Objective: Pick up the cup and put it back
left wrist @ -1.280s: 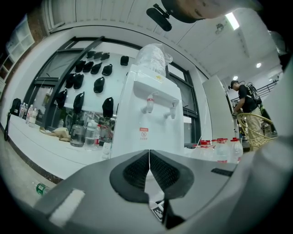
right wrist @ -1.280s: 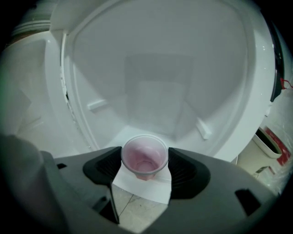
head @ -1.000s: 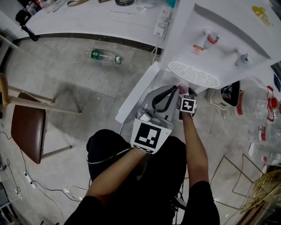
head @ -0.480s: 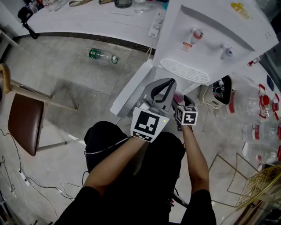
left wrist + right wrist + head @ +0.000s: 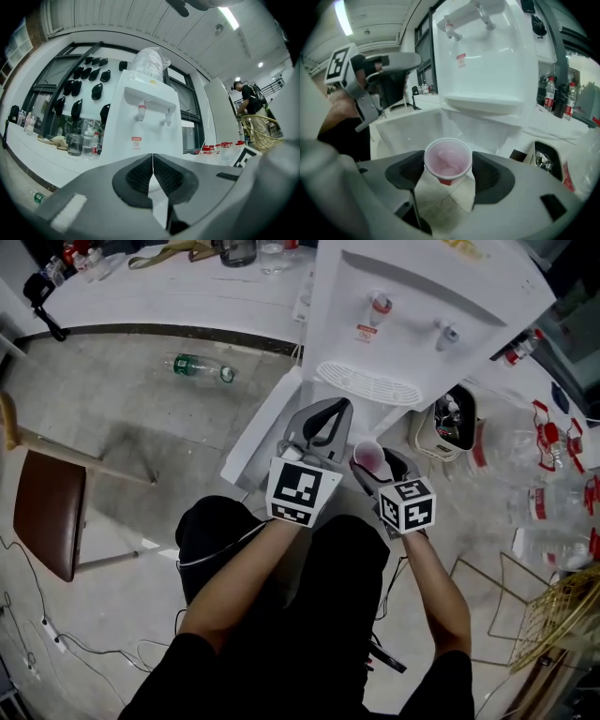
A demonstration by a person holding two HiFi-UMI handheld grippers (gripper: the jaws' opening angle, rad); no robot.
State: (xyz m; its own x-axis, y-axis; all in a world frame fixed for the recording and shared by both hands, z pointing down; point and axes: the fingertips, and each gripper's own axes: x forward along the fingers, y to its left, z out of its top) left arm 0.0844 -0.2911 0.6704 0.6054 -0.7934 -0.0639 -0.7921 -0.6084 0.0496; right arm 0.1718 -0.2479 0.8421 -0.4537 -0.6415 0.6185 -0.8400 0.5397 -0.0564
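Both grippers have drawn back from the dispenser [image 5: 412, 310] since a second ago, and the cup [image 5: 447, 158] has come away from the drip tray [image 5: 370, 384]. The right gripper [image 5: 448, 169] holds the pink cup mouth up, its jaws closed on the cup's sides just under the rim. The cup is in the air, in front of the dispenser and above the floor. The left gripper [image 5: 153, 174] is just beside it, jaws pressed together with nothing between them, pointing at the dispenser.
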